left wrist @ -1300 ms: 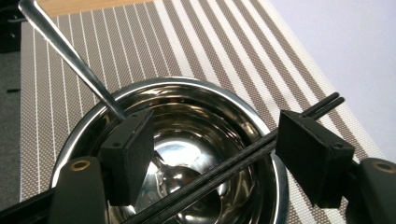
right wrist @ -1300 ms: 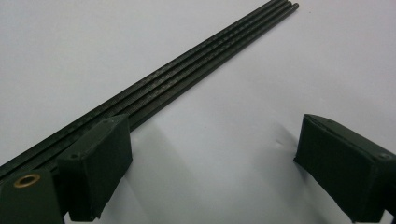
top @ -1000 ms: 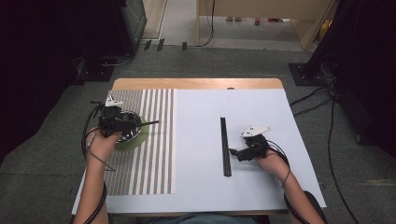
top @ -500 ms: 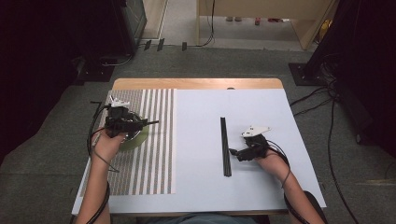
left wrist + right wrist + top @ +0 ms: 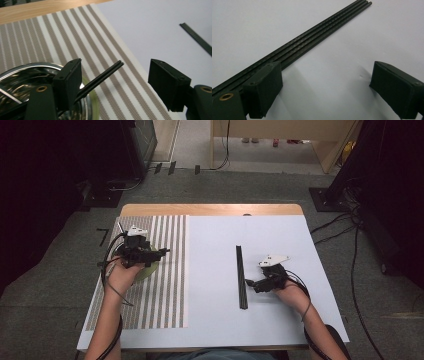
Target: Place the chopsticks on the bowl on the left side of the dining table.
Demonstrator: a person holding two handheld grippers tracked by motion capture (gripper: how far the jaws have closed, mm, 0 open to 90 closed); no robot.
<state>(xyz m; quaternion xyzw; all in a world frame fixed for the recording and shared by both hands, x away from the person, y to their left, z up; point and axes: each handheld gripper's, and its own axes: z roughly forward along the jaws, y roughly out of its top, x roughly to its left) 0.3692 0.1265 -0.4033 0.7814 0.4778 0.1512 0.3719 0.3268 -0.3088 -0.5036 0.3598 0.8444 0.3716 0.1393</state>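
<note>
On the white worktop, a striped mat carries a shiny metal bowl, above which the left gripper hovers, jaws spread. Right of the mat, a black grooved strip lies just beside the right gripper, jaws likewise spread and empty.

Left gripper points toward 3 o'clock, jaws apart; right gripper points toward 9 o'clock, jaws wide.
</note>
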